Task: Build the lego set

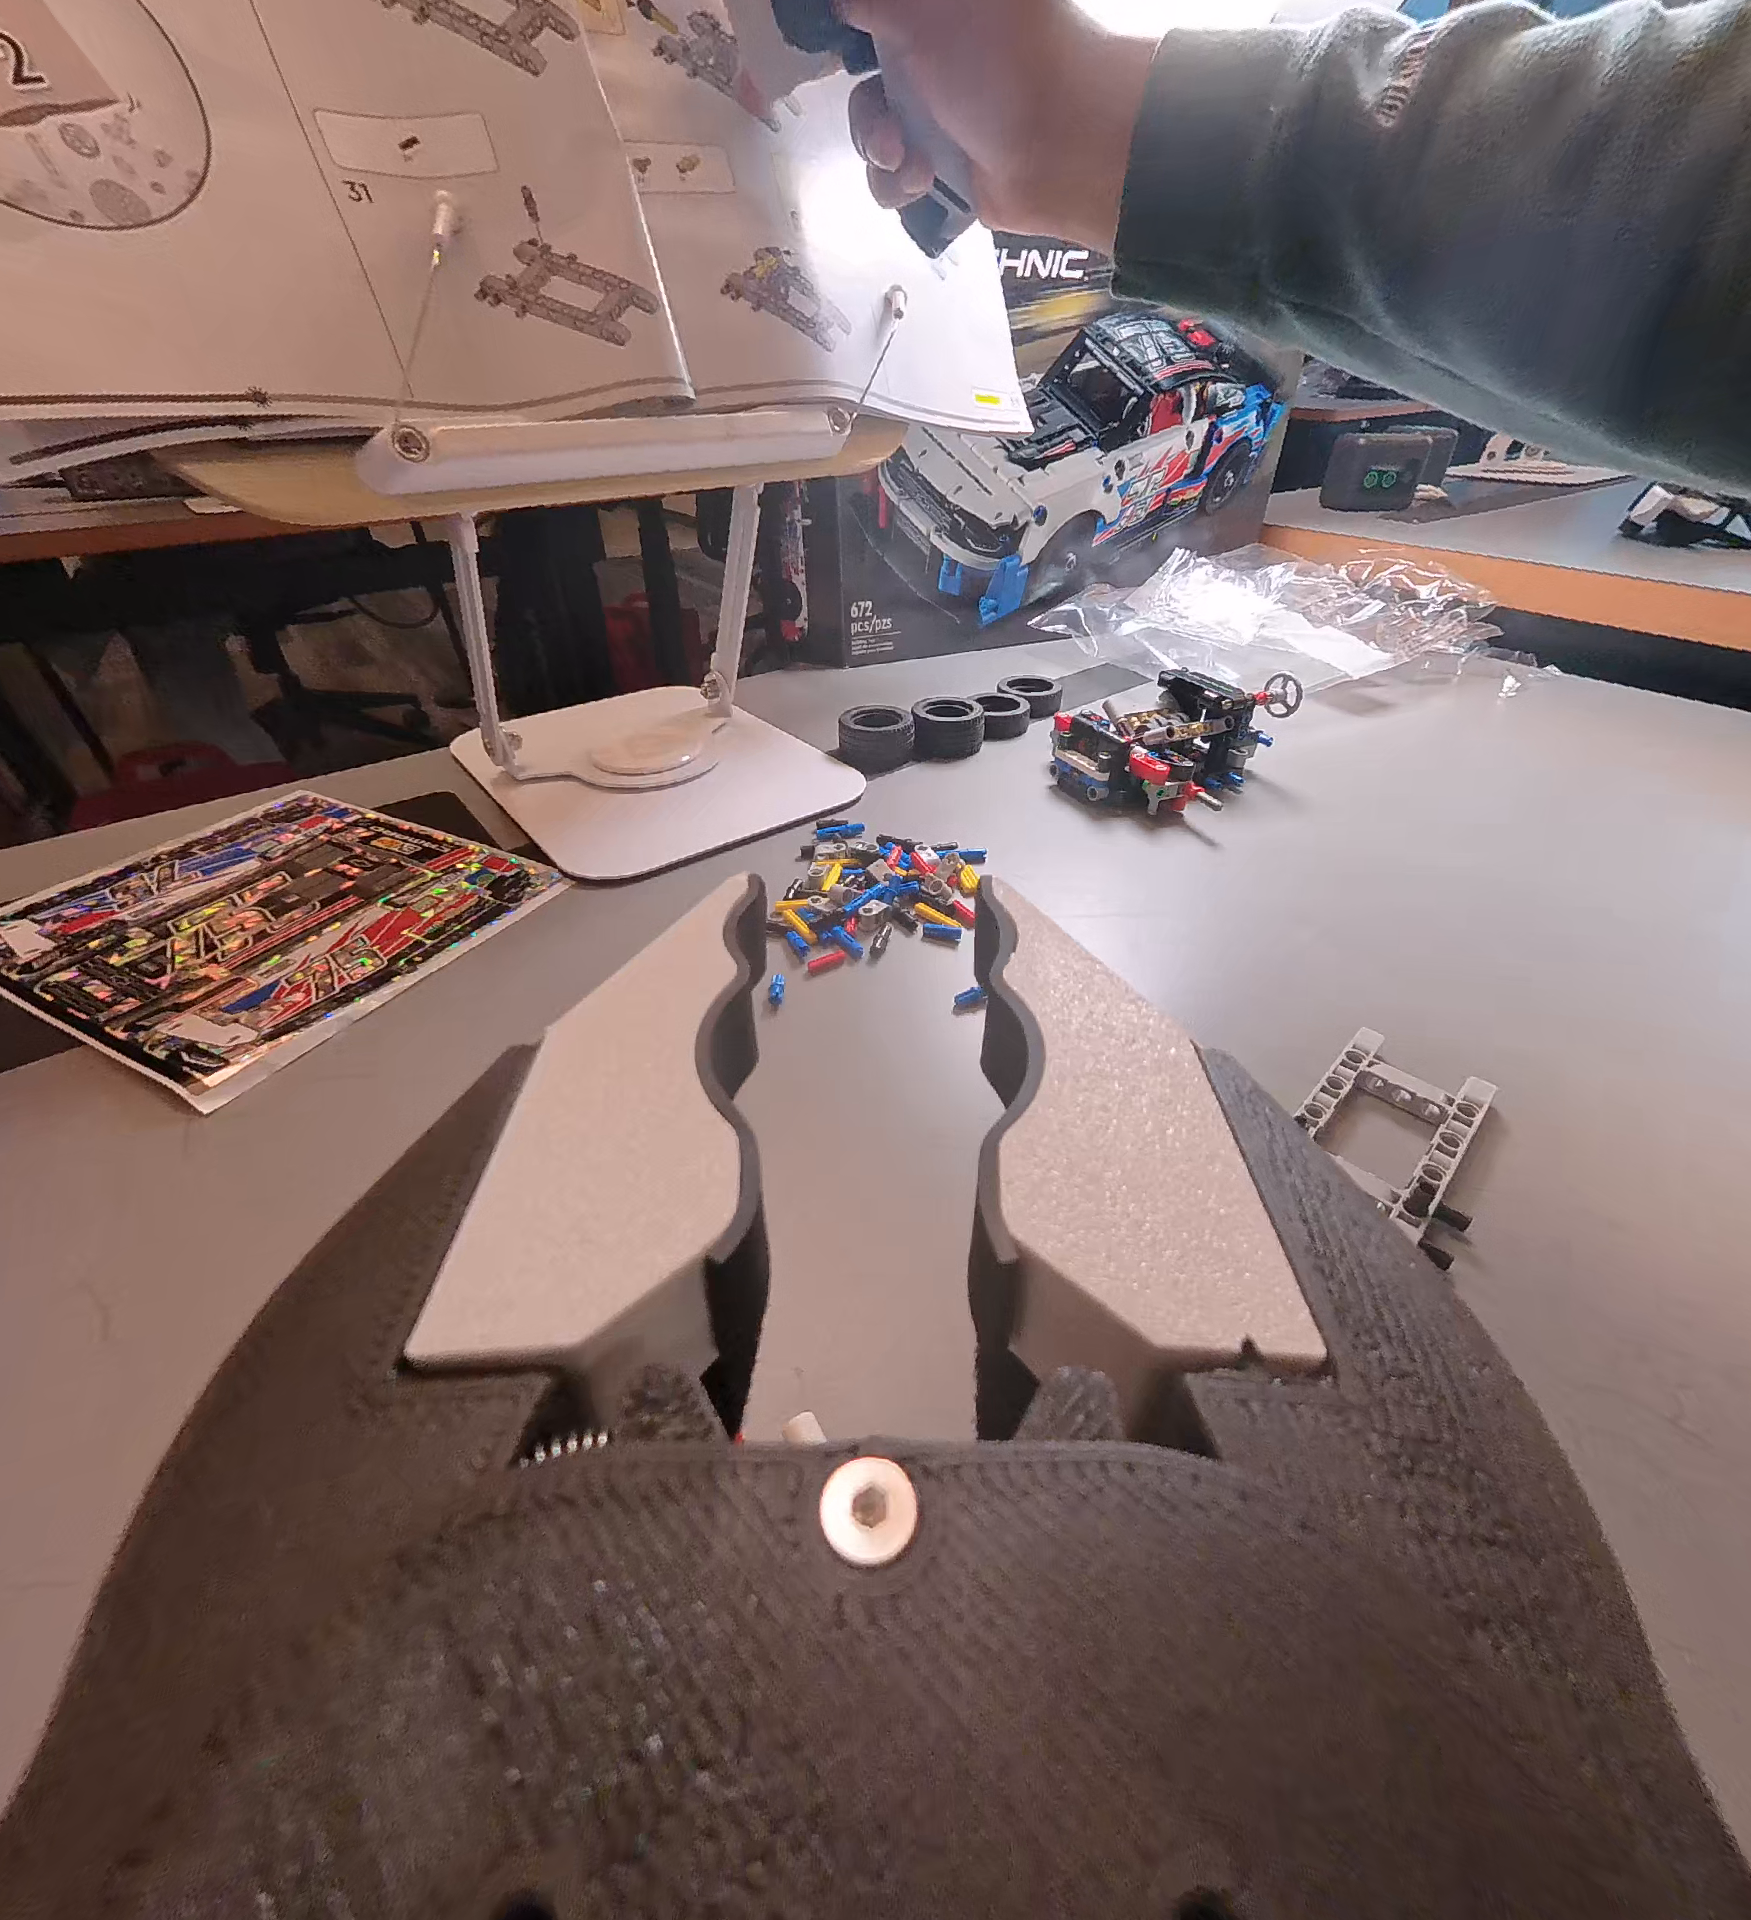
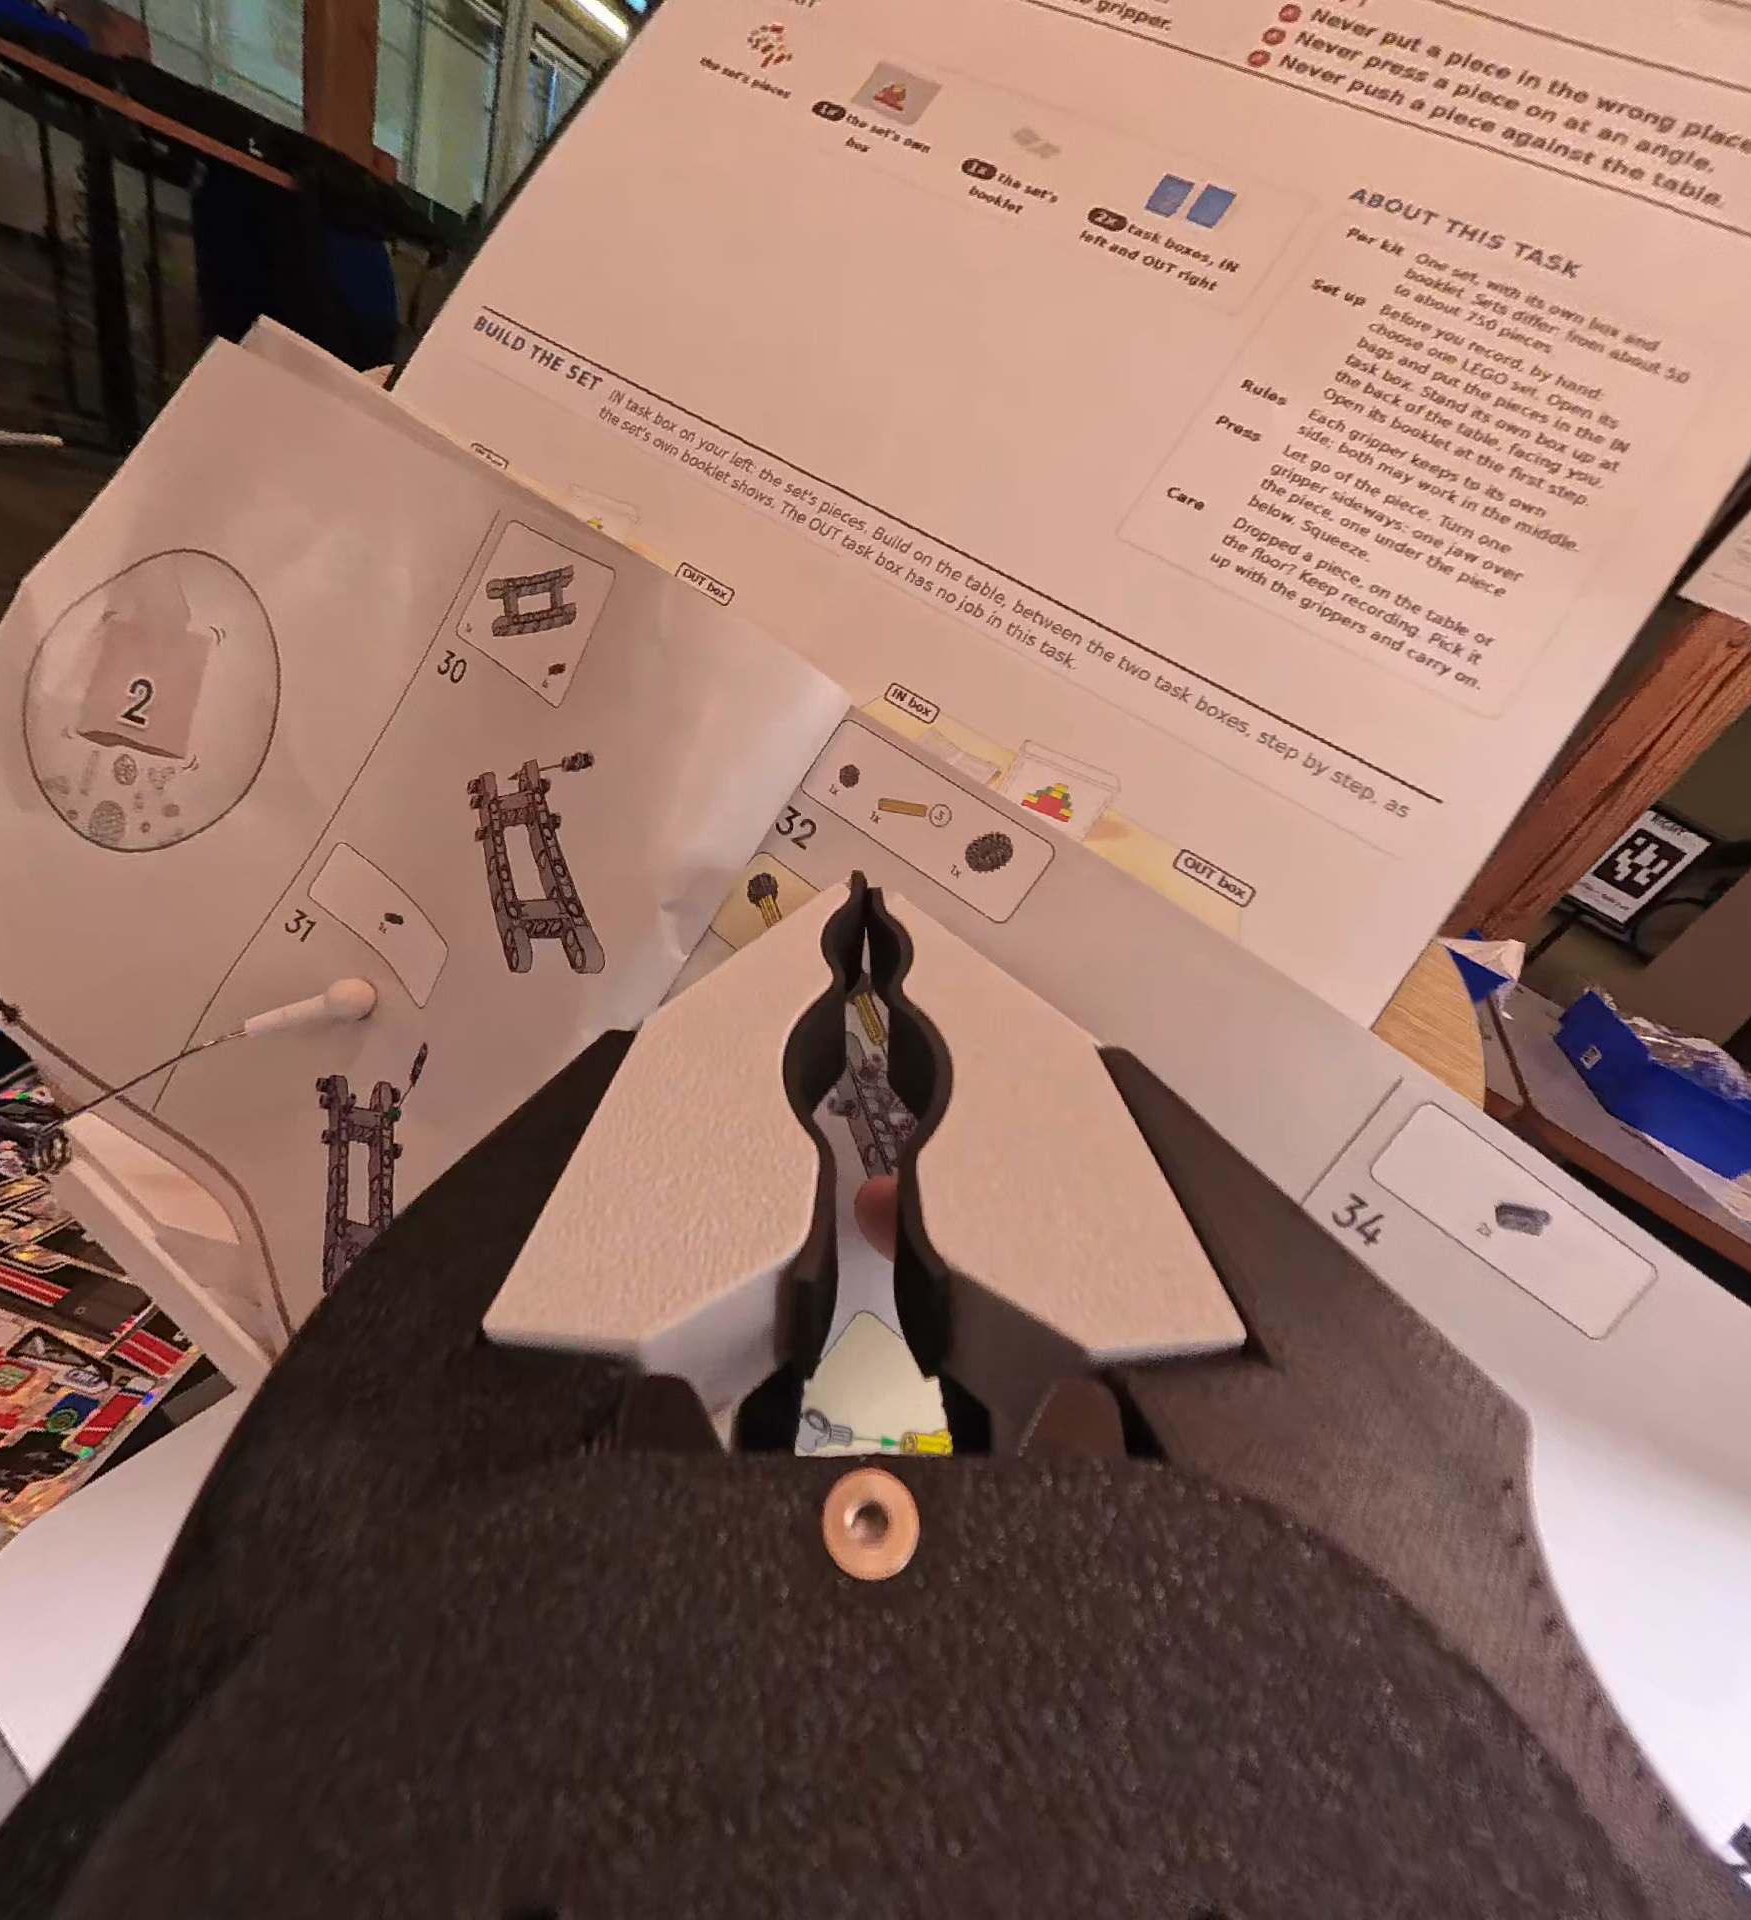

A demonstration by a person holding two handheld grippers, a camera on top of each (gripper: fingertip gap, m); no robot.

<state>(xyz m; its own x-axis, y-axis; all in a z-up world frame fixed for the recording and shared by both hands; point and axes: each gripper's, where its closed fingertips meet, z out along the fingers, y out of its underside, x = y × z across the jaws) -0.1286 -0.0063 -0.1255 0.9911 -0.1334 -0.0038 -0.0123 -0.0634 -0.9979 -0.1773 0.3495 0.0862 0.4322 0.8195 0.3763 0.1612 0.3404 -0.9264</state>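
My left gripper is open and empty, held low over the grey table. A pile of small coloured Lego pins and connectors lies just beyond its fingertips. A part-built car chassis stands farther back right, and a grey frame piece lies to the right. The instruction booklet is open on a white stand. My right gripper is shut on the booklet's right-hand page, which curls up toward the camera. It also shows in the left wrist view, held by a sleeved arm at the page's edge.
A shiny sticker sheet lies at the left, and the stand's white base behind the pile. Several black tyres, the set's box and clear bags are at the back. A large printed sheet stands behind the booklet. The gap from one gripper's tips to the other's is roughly 40 centimetres.
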